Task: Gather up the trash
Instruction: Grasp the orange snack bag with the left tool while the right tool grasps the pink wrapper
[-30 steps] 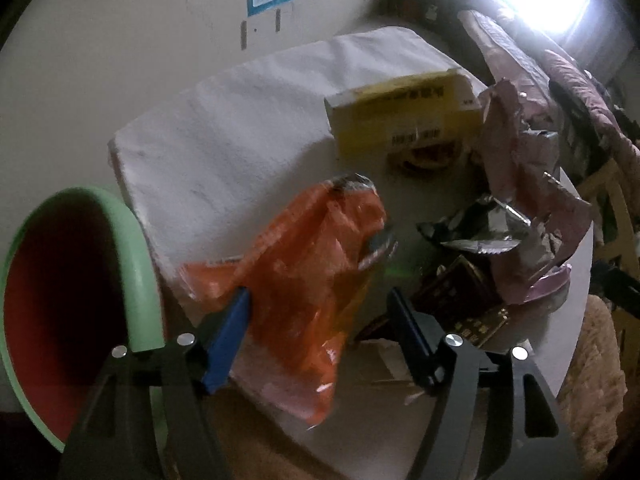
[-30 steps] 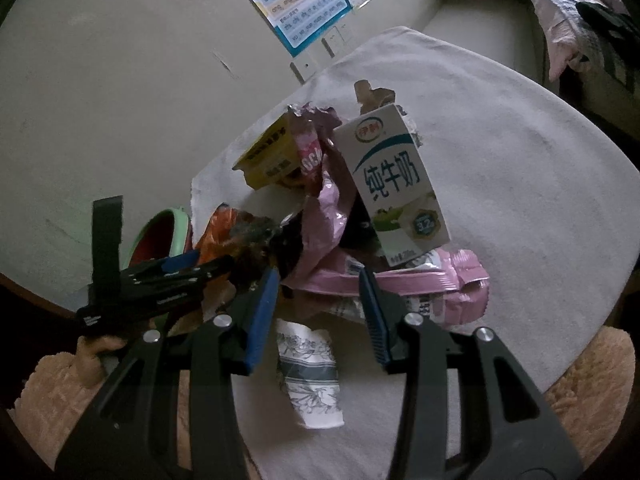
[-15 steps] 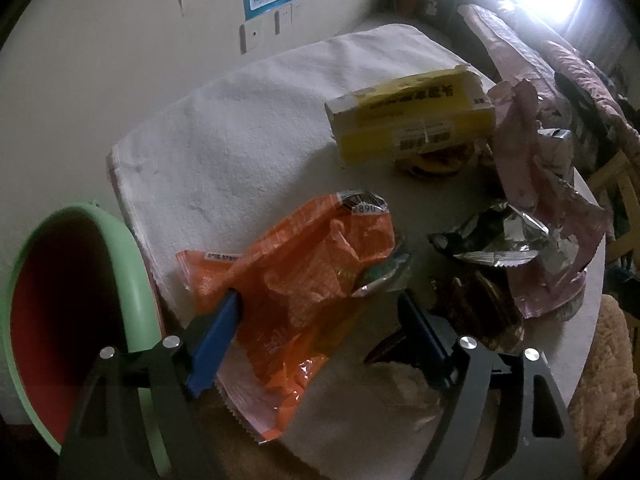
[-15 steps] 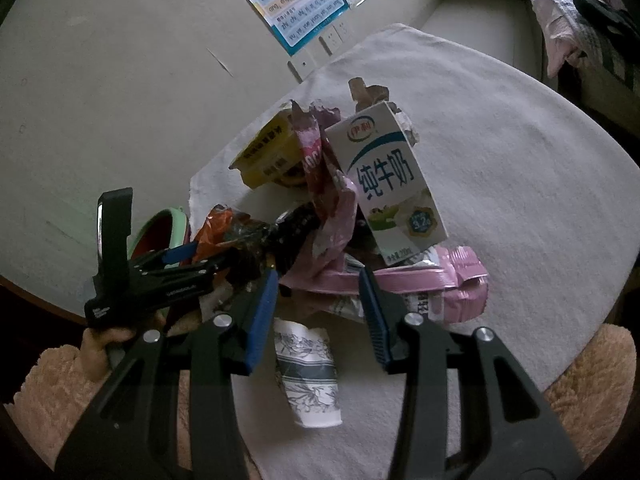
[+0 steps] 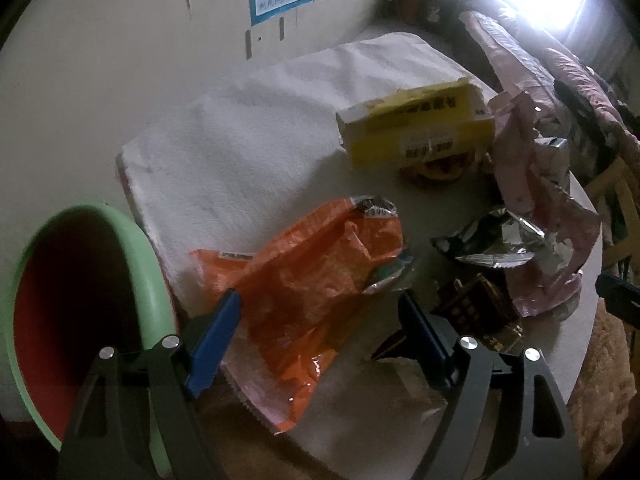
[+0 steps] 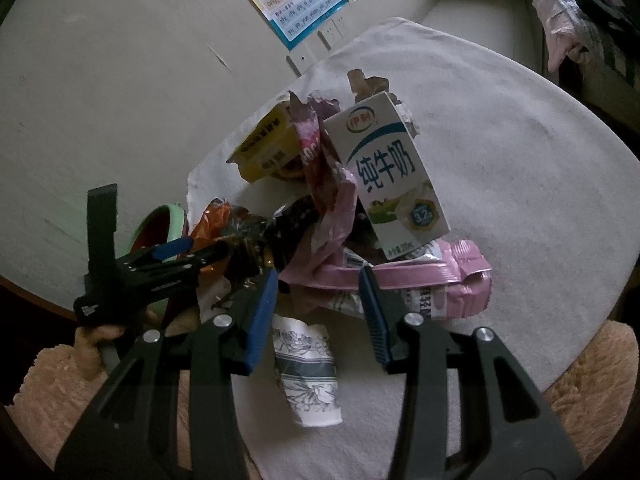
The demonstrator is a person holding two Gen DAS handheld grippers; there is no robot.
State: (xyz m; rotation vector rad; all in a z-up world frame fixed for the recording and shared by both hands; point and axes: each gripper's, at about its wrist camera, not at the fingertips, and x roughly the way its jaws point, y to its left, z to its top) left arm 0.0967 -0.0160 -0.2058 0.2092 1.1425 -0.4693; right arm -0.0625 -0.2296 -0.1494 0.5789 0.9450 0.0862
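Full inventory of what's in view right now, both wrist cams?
Milk carton: 1, white and blue, atop the pile.
Box: 1, yellow, far side of pile.
Orange wrapper: 1, between the left jaws.
Pink wrappers: several, under and beside carton.
Foil wrapper: 1, silver, right of orange one.
Paper cup: 1, white patterned, lying below the right jaws.
Bin: 1, green, red inside, table's left edge.
Cloth: 1, white, covering table.
Left gripper: open.
Right gripper: open.

Both the left tool (image 5: 320, 328) and right tool (image 6: 320, 304) hover with jaws spread.
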